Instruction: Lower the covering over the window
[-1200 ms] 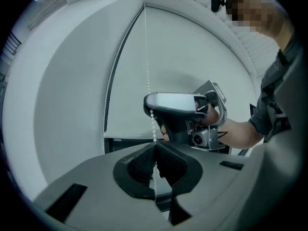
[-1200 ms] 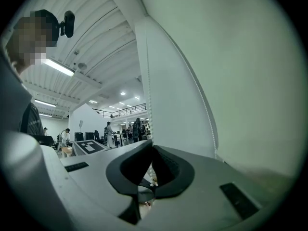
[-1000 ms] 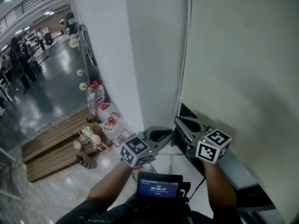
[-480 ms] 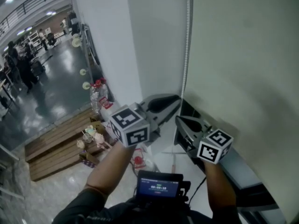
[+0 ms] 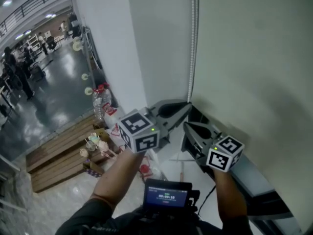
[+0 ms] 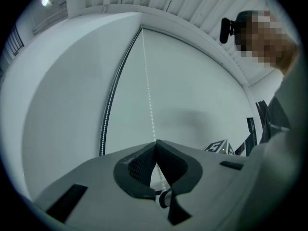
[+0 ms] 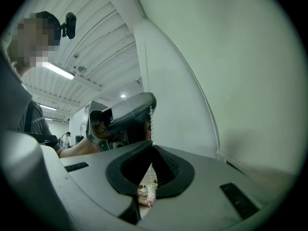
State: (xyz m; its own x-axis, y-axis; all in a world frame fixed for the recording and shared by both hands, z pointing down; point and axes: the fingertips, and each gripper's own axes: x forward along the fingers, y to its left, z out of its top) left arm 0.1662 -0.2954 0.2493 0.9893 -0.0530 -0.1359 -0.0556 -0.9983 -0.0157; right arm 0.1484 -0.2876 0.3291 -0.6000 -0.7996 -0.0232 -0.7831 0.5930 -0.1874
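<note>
Roller blind (image 5: 254, 58) already covers most of the window. Left gripper (image 5: 187, 105), just beside the blind's left edge, has just been closing and now pinches the bead chain (image 5: 193, 43). Right gripper (image 5: 186, 125), directly below, is clamped on the same strand. A jerky pull could slip the beads through the pads or snap the chain.

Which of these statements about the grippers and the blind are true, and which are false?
The left gripper is open and empty. False: its jaws have just been closing and are shut on the chain.
The right gripper is shut on the chain. True.
The left gripper grips above the right one. True.
The blind is rolled fully up. False: it hangs down to about the grippers' level.
</note>
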